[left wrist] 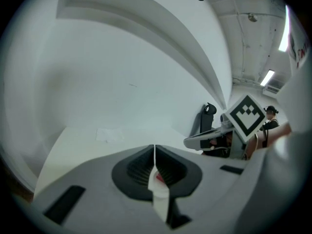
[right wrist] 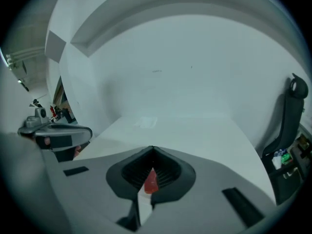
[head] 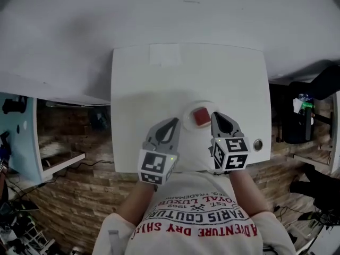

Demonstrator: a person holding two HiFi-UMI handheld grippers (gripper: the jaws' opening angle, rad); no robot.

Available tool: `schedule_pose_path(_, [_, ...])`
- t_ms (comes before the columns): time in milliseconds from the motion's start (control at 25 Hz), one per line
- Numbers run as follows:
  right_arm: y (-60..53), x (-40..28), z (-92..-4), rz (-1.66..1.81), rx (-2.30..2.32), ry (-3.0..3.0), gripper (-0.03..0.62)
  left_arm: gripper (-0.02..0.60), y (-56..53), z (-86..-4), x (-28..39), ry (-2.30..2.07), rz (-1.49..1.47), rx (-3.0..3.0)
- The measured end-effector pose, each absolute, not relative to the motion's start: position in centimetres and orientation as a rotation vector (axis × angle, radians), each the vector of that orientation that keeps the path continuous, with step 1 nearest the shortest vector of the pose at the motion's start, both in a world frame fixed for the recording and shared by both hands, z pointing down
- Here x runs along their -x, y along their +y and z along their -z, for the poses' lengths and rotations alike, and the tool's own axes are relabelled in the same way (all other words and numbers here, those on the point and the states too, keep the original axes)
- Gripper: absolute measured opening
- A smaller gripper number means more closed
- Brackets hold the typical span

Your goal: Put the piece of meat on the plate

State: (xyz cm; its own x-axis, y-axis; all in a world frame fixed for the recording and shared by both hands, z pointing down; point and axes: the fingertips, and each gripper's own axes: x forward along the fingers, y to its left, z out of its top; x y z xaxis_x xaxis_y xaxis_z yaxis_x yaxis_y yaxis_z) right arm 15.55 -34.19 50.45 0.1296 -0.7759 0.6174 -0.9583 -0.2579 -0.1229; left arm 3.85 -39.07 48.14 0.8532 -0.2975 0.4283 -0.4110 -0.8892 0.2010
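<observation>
Far side: the table (head: 133,84) top lay open from the plate (head: 187,117) back to the wall (head: 159,15); only a flat pale patch (head: 166,54) sat near the far edge; the wall closed that way off.
Left half: wide clear surface ran out to the table's left edge.
Middle, near edge: tight here; the plate with the piece of meat (head: 201,116) sat between the left gripper (head: 174,120) and the right gripper (head: 214,113), both with jaws together; the right tip was just beside the meat.
Right edge: a small round fitting (head: 257,144) sat by the near corner; a black chair (head: 297,124) stood beyond the table, apart from it.
</observation>
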Motion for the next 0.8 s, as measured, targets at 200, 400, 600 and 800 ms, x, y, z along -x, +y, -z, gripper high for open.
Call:
schedule_pose_path(200, [-34.7, -14.1, -46.0, -0.689, -2.110, -1.873, 0.012, 0.012, -39.0, -45.4, -4.0, -0.564, -0.510, -2.826])
schedule_pose_path(400, [-33.6, -13.8, -40.8, -0.480, -2.170, -1.941, 0.012, 0.012, -38.4, -42.0, -4.2, -0.588, -0.445, -2.907])
schedule_pose_path(600, [-32.5, -13.5, -37.8, -0.390, -2.221, -1.984, 0.012, 0.012, -37.8, -39.1, -4.4, -0.592, -0.382, -2.967])
schedule_pose_path(800, [-31.9, -12.9, -37.1, -0.376, -2.228, -2.009, 0.012, 0.012, -36.9, -38.2, -5.0, -0.573, -0.342, -2.975])
